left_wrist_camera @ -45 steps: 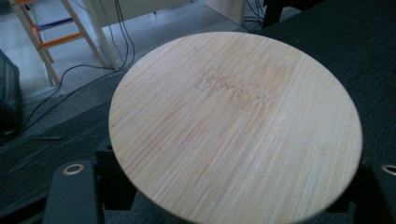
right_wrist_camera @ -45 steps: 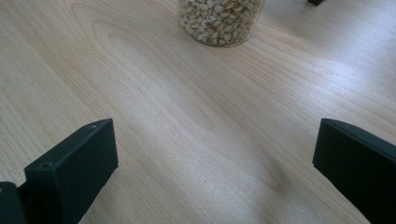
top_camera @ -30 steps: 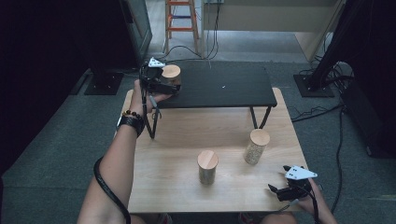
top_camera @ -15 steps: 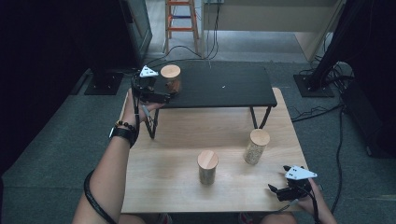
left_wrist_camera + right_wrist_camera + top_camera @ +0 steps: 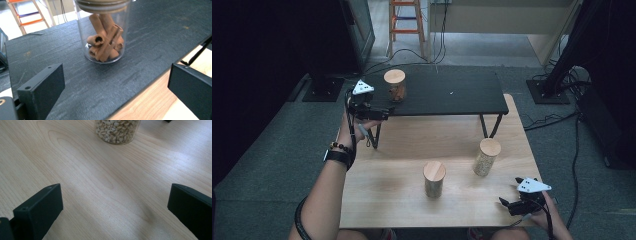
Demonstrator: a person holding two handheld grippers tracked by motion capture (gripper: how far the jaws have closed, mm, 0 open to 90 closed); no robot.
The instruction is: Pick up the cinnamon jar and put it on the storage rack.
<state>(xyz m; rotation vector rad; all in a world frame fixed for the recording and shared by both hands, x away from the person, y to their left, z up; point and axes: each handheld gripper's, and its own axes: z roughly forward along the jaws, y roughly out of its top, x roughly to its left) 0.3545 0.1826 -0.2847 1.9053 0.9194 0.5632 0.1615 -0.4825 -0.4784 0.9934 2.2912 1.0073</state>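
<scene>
Left gripper (image 5: 379,114): your jaws are spread wide, empty, just short of the cinnamon jar (image 5: 103,30).
Cinnamon jar: upright on the shelf's (image 5: 452,95) left end, apart from your jaws.
Right gripper (image 5: 512,204): spread, idle near the table's (image 5: 387,190) edge, facing the bean jar (image 5: 116,131).

right gripper (image 5: 115,215): jaws standing wide apart, gripping nothing, hovering over bare wood | jar of pale beans (image 5: 117,131): sitting far ahead between the jaws, well apart | wooden table (image 5: 82,177): lying bare beneath
</scene>
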